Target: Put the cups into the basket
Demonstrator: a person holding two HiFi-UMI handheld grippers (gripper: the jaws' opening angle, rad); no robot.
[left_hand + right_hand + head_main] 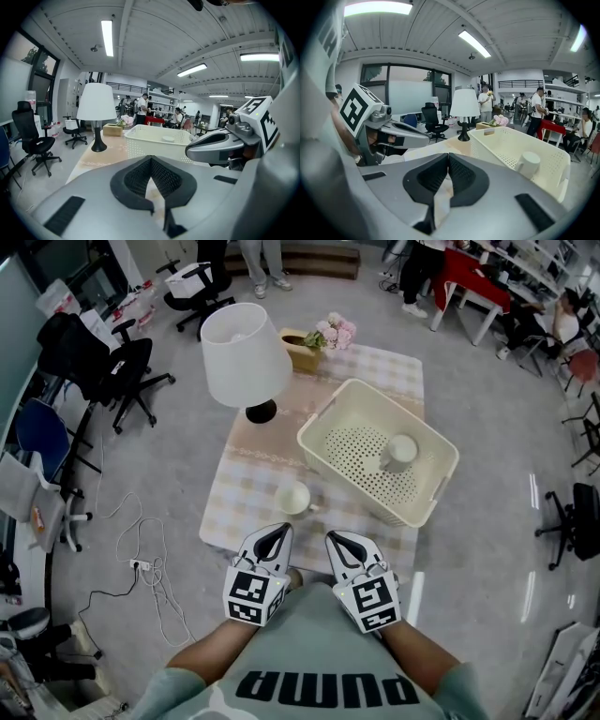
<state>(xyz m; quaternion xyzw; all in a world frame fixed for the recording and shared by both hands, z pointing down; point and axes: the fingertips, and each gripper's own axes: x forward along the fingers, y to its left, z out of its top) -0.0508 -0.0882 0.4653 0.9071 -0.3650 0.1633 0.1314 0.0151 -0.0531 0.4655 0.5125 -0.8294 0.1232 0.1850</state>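
Observation:
A cream perforated basket (pixel 322 444) stands on the checked table, with one white cup (pixel 400 452) upside down inside it. Another white cup (pixel 294 497) stands on the table just left of the basket's near corner. Both grippers hover side by side at the table's near edge, below that cup. My left gripper (pixel 277 533) is shut and empty. My right gripper (pixel 334 540) is shut and empty too. In the right gripper view the basket (pixel 497 140) and the cup in it (pixel 528 163) lie ahead to the right. In the left gripper view the basket (pixel 140 139) lies ahead.
A white table lamp (pixel 243 356) stands at the table's far left, with a tissue box (pixel 300 350) and pink flowers (pixel 334 333) behind it. Office chairs (pixel 112 371) and floor cables (pixel 150 570) lie to the left. People stand far back.

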